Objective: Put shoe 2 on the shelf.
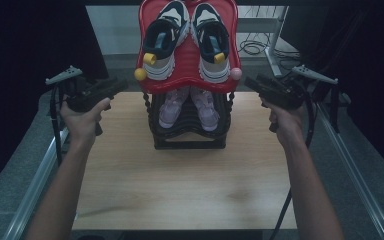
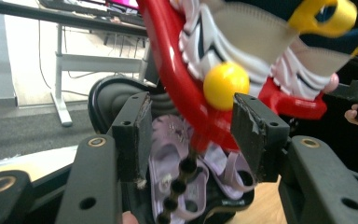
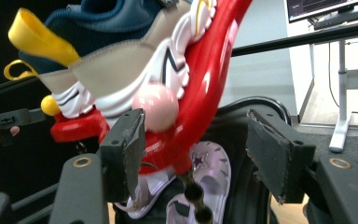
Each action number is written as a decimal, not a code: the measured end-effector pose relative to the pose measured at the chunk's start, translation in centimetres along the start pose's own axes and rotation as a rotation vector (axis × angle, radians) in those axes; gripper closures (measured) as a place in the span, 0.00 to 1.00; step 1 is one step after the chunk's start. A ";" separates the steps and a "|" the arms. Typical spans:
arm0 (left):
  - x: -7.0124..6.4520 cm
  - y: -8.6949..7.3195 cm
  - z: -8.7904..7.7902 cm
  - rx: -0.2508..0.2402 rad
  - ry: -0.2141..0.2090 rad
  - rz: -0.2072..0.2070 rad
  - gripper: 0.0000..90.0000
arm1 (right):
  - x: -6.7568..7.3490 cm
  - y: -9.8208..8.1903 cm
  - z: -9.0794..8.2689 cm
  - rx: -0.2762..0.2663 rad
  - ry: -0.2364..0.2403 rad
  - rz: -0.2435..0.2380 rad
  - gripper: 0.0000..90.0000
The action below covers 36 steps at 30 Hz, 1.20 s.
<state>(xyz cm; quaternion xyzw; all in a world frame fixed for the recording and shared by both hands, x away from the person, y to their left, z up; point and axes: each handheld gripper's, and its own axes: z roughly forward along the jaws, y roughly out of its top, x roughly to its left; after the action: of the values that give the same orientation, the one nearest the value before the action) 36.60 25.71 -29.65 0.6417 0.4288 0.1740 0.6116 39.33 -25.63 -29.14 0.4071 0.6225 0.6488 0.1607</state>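
A two-tier shoe rack [image 1: 189, 140] stands at the middle rear of the desk [image 1: 180, 185]. Its upper tier is a red tray [image 1: 187, 84], tilted steeply toward the person. Its lower tier is black.

The red tray carries a pair of navy, white and beige sneakers [image 1: 186, 37], toes up and heels down. Each heel has a yellow pull loop. A yellow ball [image 1: 140, 74] sits at the tray's lower left corner. A pink ball [image 1: 236, 74] sits at the lower right corner. A pair of lilac shoes [image 1: 189, 107] lies on the black tier below.

The left gripper [image 1: 111, 87] is held in the left hand [image 1: 82, 120] just left of the rack, level with the tray's lower edge and clear of it. In the left gripper view its fingers [image 2: 133, 135] stand spread, with nothing between the pads. The yellow ball and the red tray edge show beyond the gap, with a beaded black post [image 2: 179, 184] under the tray corner.

The right gripper [image 1: 260, 86] is held in the right hand [image 1: 286, 122] just right of the rack, at matching height and also clear of it. In the right gripper view its fingers [image 3: 123, 149] stand spread and grip nothing. The pink ball and the tray's red rim lie beyond the gap, close to the left finger.

Both grippers point inward at the tray's lower corners.
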 end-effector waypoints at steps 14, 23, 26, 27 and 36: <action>1.2 -6.3 -1.4 0.043 -0.019 -0.049 0.55 | -0.5 -5.9 -0.9 0.050 0.011 -0.017 0.43; 1.9 -12.2 -1.6 0.109 -0.024 -0.091 0.55 | -0.9 -12.0 -1.3 0.113 0.010 -0.005 0.43; 1.9 -14.4 -1.3 0.155 -0.012 -0.088 0.55 | -1.1 -14.0 -1.4 0.150 0.014 -0.001 0.44; 1.9 -15.1 -1.1 0.170 -0.012 -0.085 0.55 | -1.2 -14.7 -1.4 0.161 0.009 -0.003 0.44; 1.4 -18.8 -0.2 0.271 -0.007 -0.062 0.55 | -1.8 -19.4 -1.5 0.261 -0.016 -0.008 0.46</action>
<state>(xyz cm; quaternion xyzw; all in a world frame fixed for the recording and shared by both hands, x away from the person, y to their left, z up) 30.91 24.69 -47.60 0.7056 0.4656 0.0932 0.5261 33.60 -24.59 -47.74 0.4271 0.7019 0.5585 0.1140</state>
